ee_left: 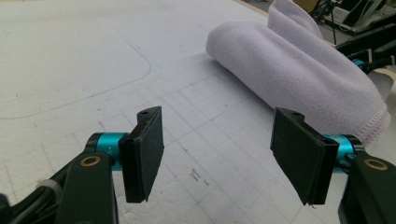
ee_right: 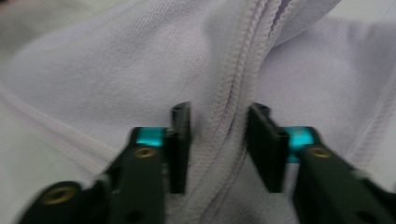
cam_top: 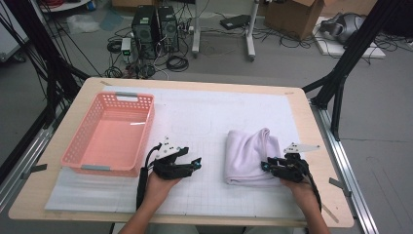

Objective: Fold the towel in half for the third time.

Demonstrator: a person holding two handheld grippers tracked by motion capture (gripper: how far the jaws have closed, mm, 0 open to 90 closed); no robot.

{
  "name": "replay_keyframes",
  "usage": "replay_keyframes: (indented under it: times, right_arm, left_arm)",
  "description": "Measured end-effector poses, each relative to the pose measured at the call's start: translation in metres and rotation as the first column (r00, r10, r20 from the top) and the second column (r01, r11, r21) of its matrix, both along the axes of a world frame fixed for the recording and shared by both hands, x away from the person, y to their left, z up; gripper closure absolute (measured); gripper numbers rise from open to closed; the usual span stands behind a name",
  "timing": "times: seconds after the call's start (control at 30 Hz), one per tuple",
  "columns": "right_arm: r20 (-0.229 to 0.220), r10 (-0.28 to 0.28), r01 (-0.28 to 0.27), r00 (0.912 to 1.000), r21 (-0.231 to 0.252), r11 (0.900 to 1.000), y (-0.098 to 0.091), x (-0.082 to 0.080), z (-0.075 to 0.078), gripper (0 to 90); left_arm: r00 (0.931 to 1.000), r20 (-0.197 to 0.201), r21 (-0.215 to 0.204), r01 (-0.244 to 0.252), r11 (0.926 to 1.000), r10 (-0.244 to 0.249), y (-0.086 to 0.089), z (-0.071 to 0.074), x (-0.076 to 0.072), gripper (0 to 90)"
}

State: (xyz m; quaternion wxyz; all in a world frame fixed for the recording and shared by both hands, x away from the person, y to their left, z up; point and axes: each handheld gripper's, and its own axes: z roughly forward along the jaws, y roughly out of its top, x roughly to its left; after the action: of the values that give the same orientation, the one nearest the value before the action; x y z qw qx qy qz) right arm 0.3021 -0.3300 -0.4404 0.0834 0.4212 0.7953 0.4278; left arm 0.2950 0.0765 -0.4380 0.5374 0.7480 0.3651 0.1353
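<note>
On the white gridded mat that covers the table (cam_top: 321, 204), right of the middle, lies a pale lilac towel (cam_top: 248, 156), folded into a thick soft bundle. Its cloth is a fine terry with stitched hems; one rounded fold runs along its length, and a loose corner stands up at the far end. In the right gripper view a doubled seam (ee_right: 233, 107) runs up the cloth between the two black pads.

At the towel's near right edge sits the right tool (cam_top: 267, 166), its tips lying on the cloth. Its jaws are narrowed with a ridge of the hem between them; the left pad touches the cloth, while a thin gap shows at the right pad, so I cannot tell whether the grip is firm.

Well apart from the towel, to its left, the left tool (cam_top: 197, 163) hovers over bare mat with its jaws wide and nothing between them. A pink plastic basket (cam_top: 78, 151) stands on the table's left side.
</note>
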Motion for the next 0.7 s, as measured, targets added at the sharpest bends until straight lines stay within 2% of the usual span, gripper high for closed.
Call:
replay_keyframes:
  times: [0.07,0.2,0.3,0.43,0.47,0.5,0.53,0.57,0.63,0.67,0.7]
  right_arm:
    - [0.019,-0.013,0.013,0.9997,0.008,0.9999,-0.004,-0.003,0.003,80.8]
    - [0.075,-0.051,0.051,0.9959,0.002,0.9987,-0.015,-0.016,0.017,82.0]
    - [0.081,-0.090,0.092,0.9926,-0.022,0.9955,-0.023,-0.025,0.025,82.0]
    - [0.073,-0.148,0.152,0.9863,-0.057,0.9868,-0.033,-0.035,0.035,81.9]
    - [0.058,-0.163,0.167,0.9849,-0.069,0.9836,-0.034,-0.036,0.036,81.4]
    - [0.037,-0.169,0.172,0.9849,-0.081,0.9818,-0.035,-0.036,0.035,79.0]
    - [-0.008,-0.170,0.169,0.9854,-0.088,0.9817,-0.037,-0.035,0.032,73.5]
    - [-0.009,-0.182,0.180,0.9833,-0.097,0.9788,-0.037,-0.036,0.030,65.4]
    - [0.036,-0.207,0.209,0.9777,-0.094,0.9733,-0.040,-0.038,0.030,59.7]
    - [0.085,-0.225,0.232,0.9707,-0.092,0.9682,-0.041,-0.039,0.033,54.8]
    - [0.115,-0.237,0.248,0.9647,-0.094,0.9642,-0.041,-0.040,0.035,55.2]
  left_arm:
    - [1.0000,-0.001,0.004,0.002,1.0000,-0.002,0.000,0.000,0.000,35.1]
    - [1.0000,-0.001,0.000,-0.004,1.0000,0.004,0.001,0.000,0.000,35.4]
    - [1.0000,0.000,0.000,-0.004,1.0000,0.004,0.002,0.000,0.000,35.4]
    - [1.0000,-0.001,0.003,-0.004,1.0000,0.004,0.002,0.000,0.000,35.4]
    - [1.0000,-0.001,0.002,-0.004,1.0000,0.004,0.002,0.000,0.000,35.4]
    - [1.0000,-0.001,0.001,-0.006,1.0000,0.006,0.001,-0.001,0.000,35.4]
    - [1.0000,0.000,0.003,-0.005,1.0000,0.005,0.002,0.000,0.001,35.4]
    - [1.0000,0.000,0.002,-0.007,1.0000,0.007,0.002,-0.001,0.001,35.4]
    - [1.0000,-0.001,0.002,-0.009,1.0000,0.009,0.002,0.000,0.001,35.4]
    - [0.9999,0.001,0.000,-0.010,0.9999,0.010,0.002,0.000,0.001,35.4]
    - [0.9999,0.002,0.001,-0.011,0.9999,0.011,0.002,0.000,0.001,35.4]
